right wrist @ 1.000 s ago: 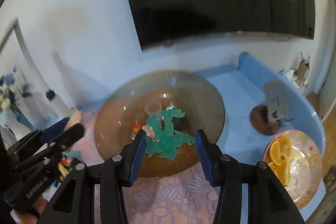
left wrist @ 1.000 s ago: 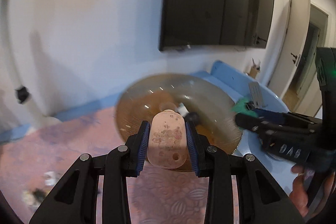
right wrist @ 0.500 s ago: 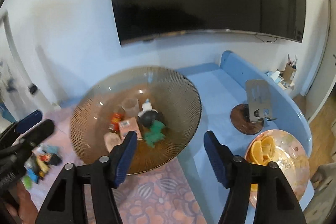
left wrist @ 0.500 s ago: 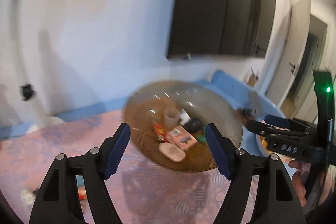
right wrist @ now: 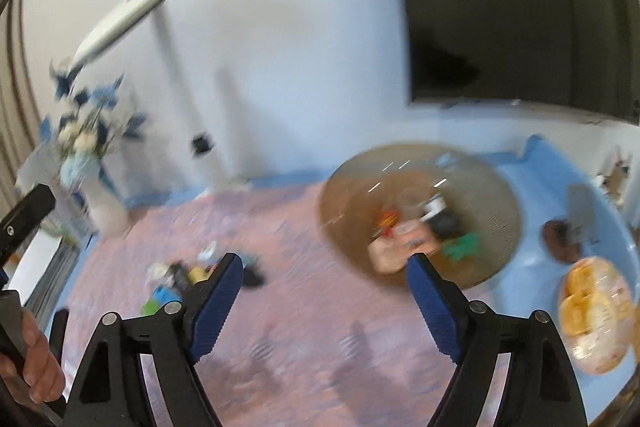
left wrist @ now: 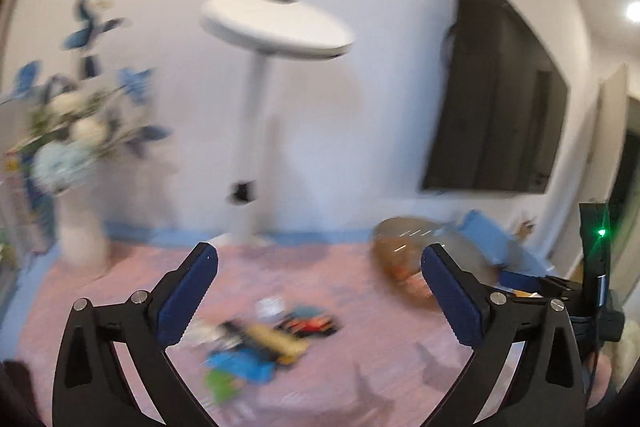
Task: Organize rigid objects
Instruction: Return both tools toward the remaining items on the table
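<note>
Both grippers, left (left wrist: 318, 301) and right (right wrist: 324, 301), jaws just spread wide, empty; loose small toys (left wrist: 264, 341) at six o'clock await the ribbed amber glass bowl (right wrist: 420, 215) at two.

Bare pink cloth (right wrist: 304, 311) between toy pile (left wrist: 260, 343) and amber bowl (right wrist: 496, 195); vase (left wrist: 80, 239) far left.

No text, label, brand or number can be read in either view. Motion blur smears every surface that might carry print.
</note>
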`<state>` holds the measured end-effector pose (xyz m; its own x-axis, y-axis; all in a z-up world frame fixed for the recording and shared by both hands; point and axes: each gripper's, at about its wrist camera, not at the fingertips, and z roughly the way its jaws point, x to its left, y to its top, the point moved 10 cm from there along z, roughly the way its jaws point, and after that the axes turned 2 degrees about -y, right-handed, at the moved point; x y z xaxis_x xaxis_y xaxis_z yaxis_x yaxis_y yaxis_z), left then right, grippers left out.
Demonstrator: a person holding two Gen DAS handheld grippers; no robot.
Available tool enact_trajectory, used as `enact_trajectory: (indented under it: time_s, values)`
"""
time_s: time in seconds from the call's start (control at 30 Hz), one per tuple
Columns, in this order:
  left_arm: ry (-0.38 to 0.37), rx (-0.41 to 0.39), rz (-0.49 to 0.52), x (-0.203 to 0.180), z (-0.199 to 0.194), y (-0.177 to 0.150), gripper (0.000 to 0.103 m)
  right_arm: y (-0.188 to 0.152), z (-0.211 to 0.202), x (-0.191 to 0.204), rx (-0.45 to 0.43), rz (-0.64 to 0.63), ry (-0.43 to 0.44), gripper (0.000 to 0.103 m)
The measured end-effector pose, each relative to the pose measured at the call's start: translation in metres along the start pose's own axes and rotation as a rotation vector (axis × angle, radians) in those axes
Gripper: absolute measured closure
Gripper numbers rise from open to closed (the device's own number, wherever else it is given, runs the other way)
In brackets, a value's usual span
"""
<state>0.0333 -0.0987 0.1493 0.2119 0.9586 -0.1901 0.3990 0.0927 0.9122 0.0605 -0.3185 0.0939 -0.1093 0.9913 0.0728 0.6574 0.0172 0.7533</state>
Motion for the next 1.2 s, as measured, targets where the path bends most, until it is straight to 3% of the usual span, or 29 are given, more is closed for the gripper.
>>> enact_trajectory:
  time_s: [0.1, 0.13, 0.2, 0.23, 0.3, 0.4, 0.5, 0.9, 1.2]
  values:
    - [0.068, 0.064, -0.033, 0.043, 0.002, -0.036, 0.001, -0.035, 0.028, 0.029, 0.060, -0.027, 0.027, 0.020]
    - [0.058, 0.090, -0.054, 0.053, 0.004, -0.050, 0.001, -0.046, 0.037, 0.036, 0.074, -0.039, 0.027, 0.020]
    - [-0.060, 0.192, -0.136, 0.071, 0.010, -0.088, 0.001, -0.071, 0.060, 0.051, 0.091, -0.083, 0.005, 0.020]
    - [-0.077, 0.223, -0.172, 0.079, 0.014, -0.101, 0.001, -0.078, 0.065, 0.054, 0.096, -0.099, -0.009, 0.020]
    - [-0.025, 0.263, -0.203, 0.102, 0.021, -0.126, 0.001, -0.094, 0.082, 0.056, 0.129, -0.130, -0.047, 0.020]
    - [0.072, 0.294, -0.173, 0.123, 0.028, -0.148, 0.001, -0.106, 0.091, 0.061, 0.144, -0.130, -0.024, 0.020]
    - [0.104, 0.329, -0.219, 0.136, 0.036, -0.163, 0.001, -0.112, 0.096, 0.057, 0.152, -0.135, -0.044, 0.020]
    - [0.108, 0.374, -0.228, 0.137, 0.035, -0.177, 0.001, -0.120, 0.106, 0.063, 0.184, -0.216, -0.088, 0.020]
    - [0.110, 0.413, -0.221, 0.135, 0.038, -0.183, 0.001, -0.124, 0.107, 0.059, 0.211, -0.189, -0.086, 0.016]
